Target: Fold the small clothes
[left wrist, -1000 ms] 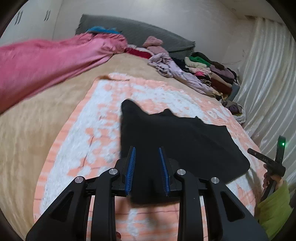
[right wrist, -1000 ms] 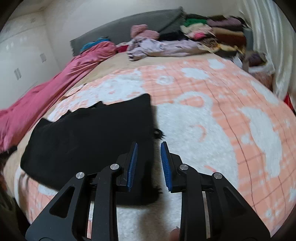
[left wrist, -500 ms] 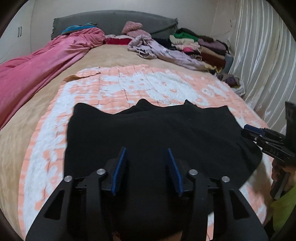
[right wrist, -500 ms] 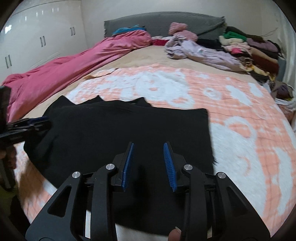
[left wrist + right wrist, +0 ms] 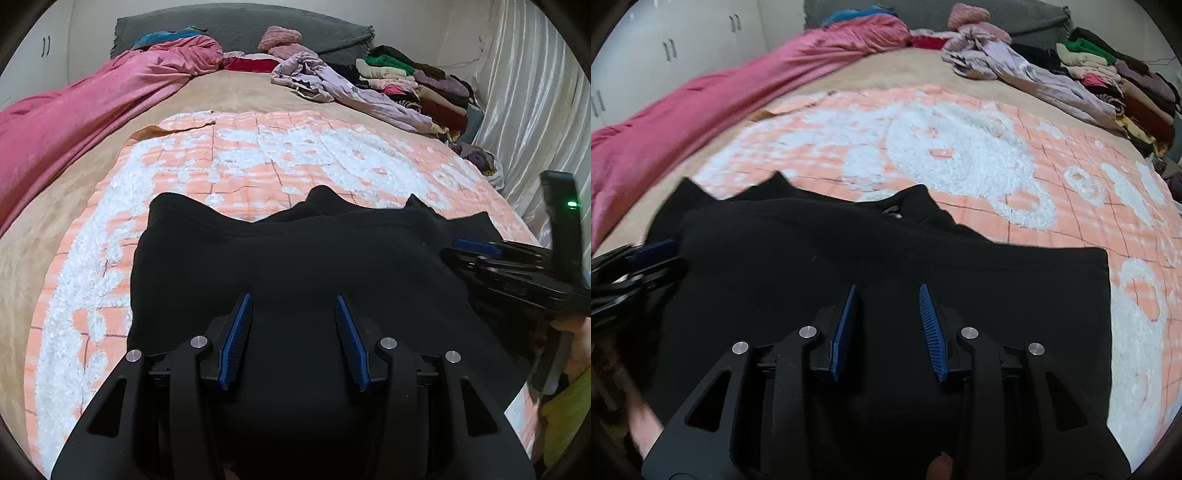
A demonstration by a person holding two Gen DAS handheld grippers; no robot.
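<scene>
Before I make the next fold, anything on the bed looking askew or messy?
The black garment lies mostly flat on the peach blanket, but its far edge is uneven, with peaks sticking up. Beyond it, a lilac garment sprawls unfolded beside the folded stack. Both grippers are open above the black garment.

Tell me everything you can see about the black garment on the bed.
The black garment is plain, matte, soft-looking fabric, spread mostly flat on the orange-and-white blanket. Its far edge shows pointed peaks with a layer beneath; its right edge runs straight. Both the left gripper and right gripper hover open above it.
</scene>
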